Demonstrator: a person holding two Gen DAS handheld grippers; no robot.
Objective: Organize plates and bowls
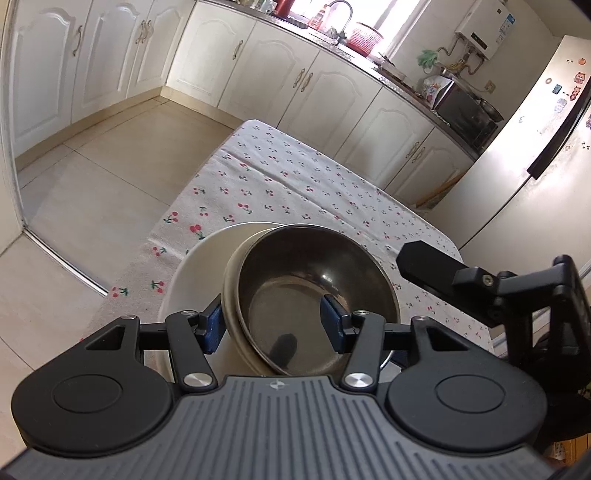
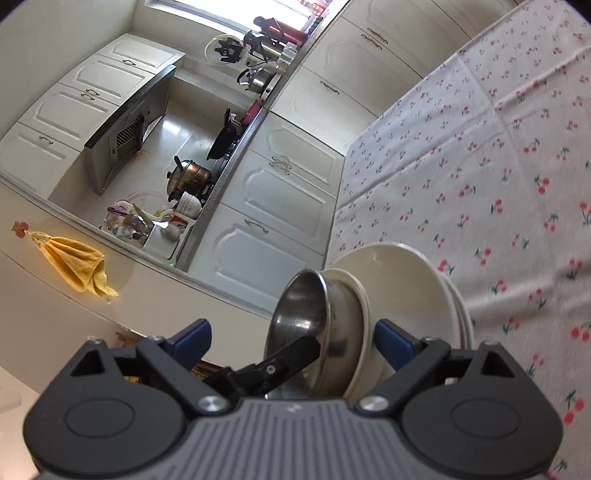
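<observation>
Both jaws stand apart: the left gripper (image 1: 273, 325) straddles the steel bowl's (image 1: 314, 291) near rim, one blue pad (image 1: 216, 326) outside, one inside, grip unclear; the right gripper (image 2: 295, 338) brackets bowl and cream plates (image 2: 406, 291) loosely. Bowl nests on plates above the cherry-print tablecloth (image 1: 295, 177).

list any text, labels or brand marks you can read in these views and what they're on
No readable words.
Water heater: blue label and print, too small to read.
Fridge: stickers only, no legible text.
Left gripper and right gripper: small logo on each body, no letters.
</observation>
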